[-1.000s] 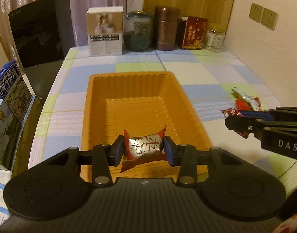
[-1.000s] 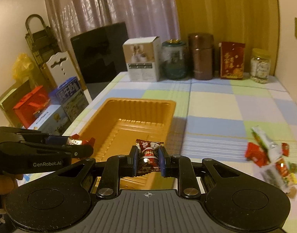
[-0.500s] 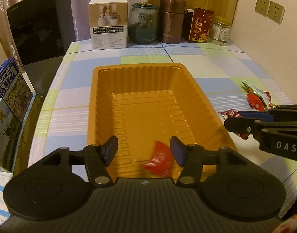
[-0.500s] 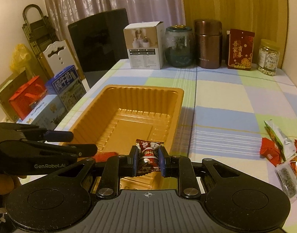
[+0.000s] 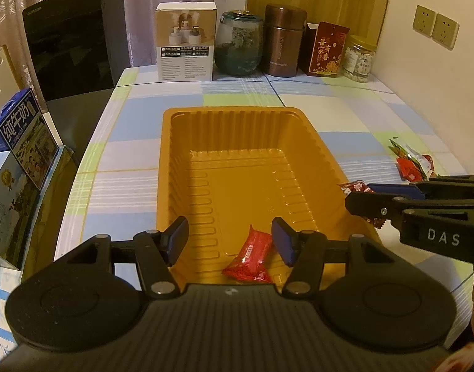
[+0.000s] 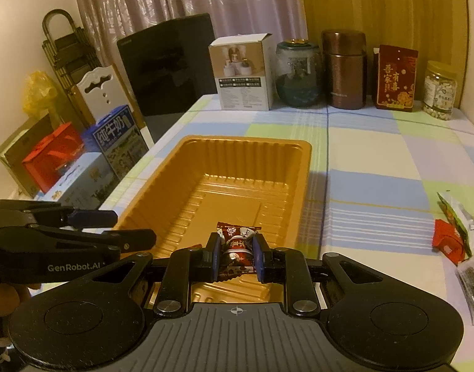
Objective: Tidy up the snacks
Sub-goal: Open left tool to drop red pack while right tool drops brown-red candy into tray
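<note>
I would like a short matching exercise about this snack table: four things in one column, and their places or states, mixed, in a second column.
Things:
1. red snack packet
2. dark red candy
3. left claw
4. loose snack pile

Places or states:
A. on the tablecloth, right of the tray
B. open, holding nothing
C. lying on the floor of the orange tray
D. pinched in the right claw

Pairs: 1-C, 2-D, 3-B, 4-A

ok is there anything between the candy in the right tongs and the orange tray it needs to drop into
Nothing visible. The right tongs grip the dark candy over the near end of the orange tray, with bare tray floor beneath. The red snack lies apart, under the left tongs.
</note>
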{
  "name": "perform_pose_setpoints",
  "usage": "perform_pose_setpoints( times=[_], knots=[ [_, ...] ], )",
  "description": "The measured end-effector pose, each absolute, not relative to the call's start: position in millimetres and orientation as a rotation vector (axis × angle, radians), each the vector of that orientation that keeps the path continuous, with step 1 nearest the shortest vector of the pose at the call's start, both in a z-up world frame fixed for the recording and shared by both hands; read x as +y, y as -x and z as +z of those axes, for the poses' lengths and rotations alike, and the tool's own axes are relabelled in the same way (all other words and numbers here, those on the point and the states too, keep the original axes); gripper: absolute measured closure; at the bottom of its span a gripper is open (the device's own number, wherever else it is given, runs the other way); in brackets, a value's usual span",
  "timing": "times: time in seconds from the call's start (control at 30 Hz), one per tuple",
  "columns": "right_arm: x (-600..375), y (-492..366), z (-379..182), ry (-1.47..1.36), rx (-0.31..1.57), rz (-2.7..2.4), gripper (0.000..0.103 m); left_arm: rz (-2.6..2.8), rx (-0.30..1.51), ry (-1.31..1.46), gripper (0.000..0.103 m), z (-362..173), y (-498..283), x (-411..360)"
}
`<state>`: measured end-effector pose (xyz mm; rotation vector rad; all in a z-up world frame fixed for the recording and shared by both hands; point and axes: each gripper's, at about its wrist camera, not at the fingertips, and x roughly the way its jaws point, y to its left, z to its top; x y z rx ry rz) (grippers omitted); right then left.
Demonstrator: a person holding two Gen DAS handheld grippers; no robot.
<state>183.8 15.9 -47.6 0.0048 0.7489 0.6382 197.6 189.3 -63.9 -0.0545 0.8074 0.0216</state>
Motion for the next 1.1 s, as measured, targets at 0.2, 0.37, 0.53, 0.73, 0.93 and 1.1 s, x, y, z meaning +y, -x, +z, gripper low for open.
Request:
perform_pose_setpoints(
  times=[0.2,0.37,0.53,0.73,0.93,1.1],
  knots=[
    [18.1,-186.7,-49.9,-0.034,0.743,0.653,0.070,0.021,0.809,0.057,0.047,-65.1,-196.5,192.1],
    [10.8,-182.5,-46.6,-0.059,0.717,0.643,0.041,0.022,0.811,0.057,0.047,-65.6,-194.9,191.8],
    [-0.2,-177.3,-40.3,-0.047,0.706,0.611,0.041,0.025,0.804,0.059,0.047,-62.3,-192.0,189.8],
    [-21.2,-166.0,-30.4,-0.052,0.710,0.551,0.041,0.017,0.791,0.057,0.046,-51.6,-184.1,178.2],
    [-43.5,-150.5,-13.5,-0.053,0.708,0.484,0.041,0.004,0.768,0.065,0.041,-36.2,-171.5,160.8],
    [-63.2,-135.5,-0.9,-0.057,0.703,0.434,0.041,-0.021,0.753,0.069,0.036,-26.4,-160.9,140.5]
  ],
)
